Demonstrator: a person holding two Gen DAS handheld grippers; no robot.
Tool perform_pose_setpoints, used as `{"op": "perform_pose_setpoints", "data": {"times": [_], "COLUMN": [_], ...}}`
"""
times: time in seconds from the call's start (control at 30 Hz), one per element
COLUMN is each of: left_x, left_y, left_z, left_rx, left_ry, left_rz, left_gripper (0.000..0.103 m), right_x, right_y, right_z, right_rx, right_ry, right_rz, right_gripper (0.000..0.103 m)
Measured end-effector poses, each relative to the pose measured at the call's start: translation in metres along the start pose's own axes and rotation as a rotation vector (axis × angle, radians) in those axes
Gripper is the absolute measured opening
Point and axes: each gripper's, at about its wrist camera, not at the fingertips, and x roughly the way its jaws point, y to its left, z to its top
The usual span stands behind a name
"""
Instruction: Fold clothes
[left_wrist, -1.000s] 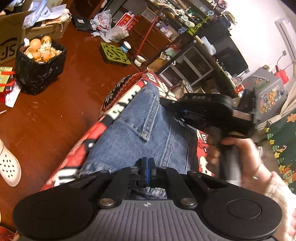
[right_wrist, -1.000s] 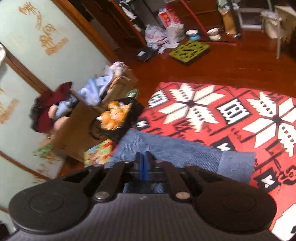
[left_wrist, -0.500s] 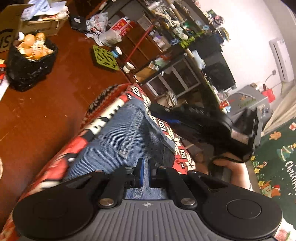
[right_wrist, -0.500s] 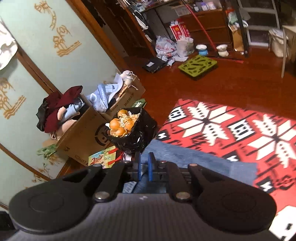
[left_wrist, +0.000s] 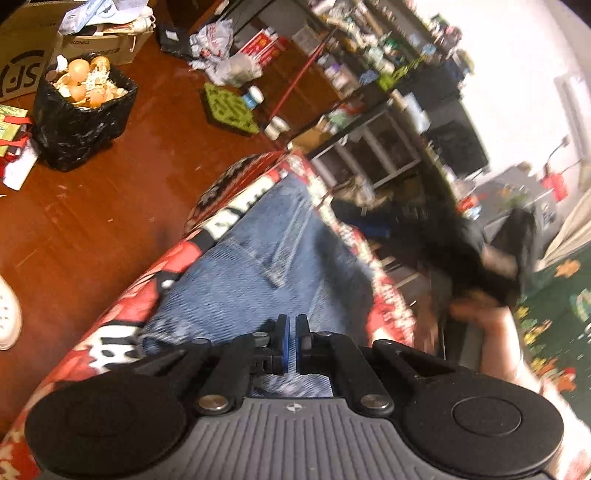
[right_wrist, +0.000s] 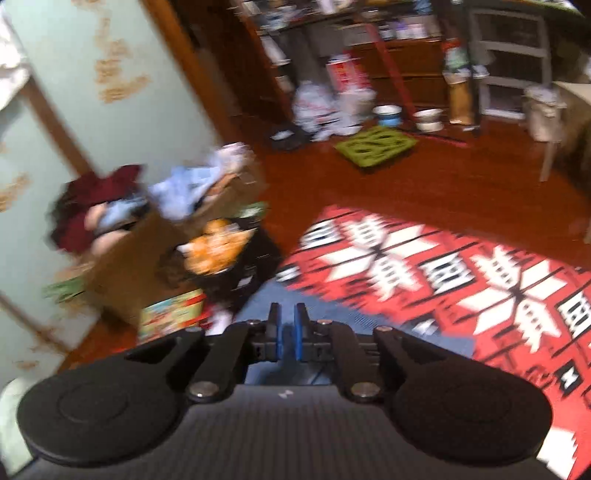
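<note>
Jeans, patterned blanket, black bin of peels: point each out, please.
jeans (left_wrist: 243, 284), left wrist view, on the denim below the pocket.
patterned blanket (right_wrist: 436, 273), right wrist view, on a bare red-and-white patch.
black bin (left_wrist: 77, 125), left wrist view, on its side wall.

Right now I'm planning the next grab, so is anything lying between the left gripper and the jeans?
Nothing visible does. The left gripper hangs right over the jeans on the red patterned blanket, bare denim ahead.
</note>
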Motion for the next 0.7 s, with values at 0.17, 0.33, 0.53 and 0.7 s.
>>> {"op": "perform_pose_setpoints", "data": {"times": [0.17, 0.33, 0.53, 0.7], "left_x": [0.015, 0.011, -0.007, 0.024], "left_y": [-0.011, -0.007, -0.013, -0.027], "left_z": [0.001, -0.011, -0.012, -0.024], "left_rx": [0.011, 0.057, -0.009, 0.058], "left_ry": [-0.018, 0.002, 0.058, 0.119], "left_rz": [0.011, 0.073, -0.067, -0.01], "left_gripper": [0.002, 0.003, 0.001, 0.001], "right_x": [0.0, 0.012, -0.013, -0.025], "right_y": [0.002, -0.018, -0.024, -0.029], "right_z": [-0.018, -0.019, -0.018, -0.034], "right_rx": [0.004, 0.036, 0.086, 0.077], "right_ry": [0.074, 0.064, 0.043, 0.086], "right_rz": [0.013, -0.01, 0.005, -0.029], "right_gripper": [0.008, 0.0, 0.01, 0.005]}}
